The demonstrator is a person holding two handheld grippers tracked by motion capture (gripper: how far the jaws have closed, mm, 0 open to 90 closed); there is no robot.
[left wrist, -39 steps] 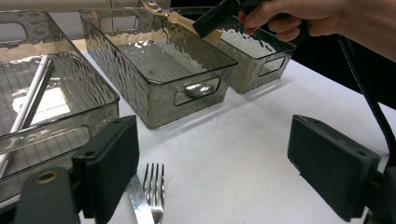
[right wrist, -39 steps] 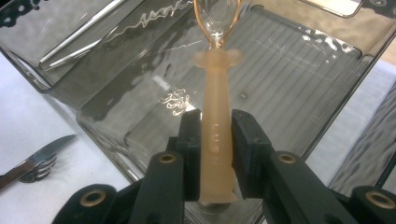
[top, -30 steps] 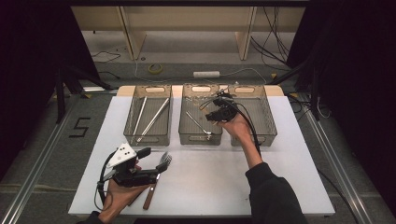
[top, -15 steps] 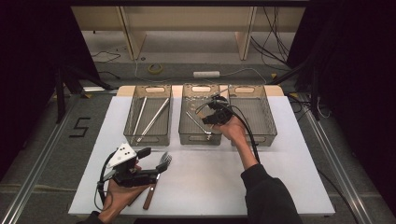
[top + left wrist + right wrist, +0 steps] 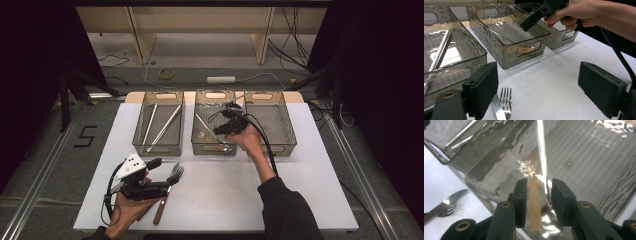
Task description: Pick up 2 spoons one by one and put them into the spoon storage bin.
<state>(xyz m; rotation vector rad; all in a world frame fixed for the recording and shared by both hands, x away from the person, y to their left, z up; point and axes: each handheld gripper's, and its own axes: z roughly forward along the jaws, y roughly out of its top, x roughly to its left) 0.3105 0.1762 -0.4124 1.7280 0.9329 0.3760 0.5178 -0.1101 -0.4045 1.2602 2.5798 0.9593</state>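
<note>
1. Spoon (image 5: 534, 195), wooden-handled, lies in the middle bin (image 5: 214, 145), right under our right gripper (image 5: 536, 192).
2. Our right jaws have just been opening; they stand narrowly apart on either side of the handle, and we see no pad pressing it.
3. Our left gripper (image 5: 159, 176) rests low on the table (image 5: 300, 190), jaws wide with nothing between them.
4. A fork (image 5: 506, 102) and knife (image 5: 497, 108) lie beside its left jaw.
5. Metal rods (image 5: 162, 127) lie in the left bin (image 5: 161, 149).
</note>
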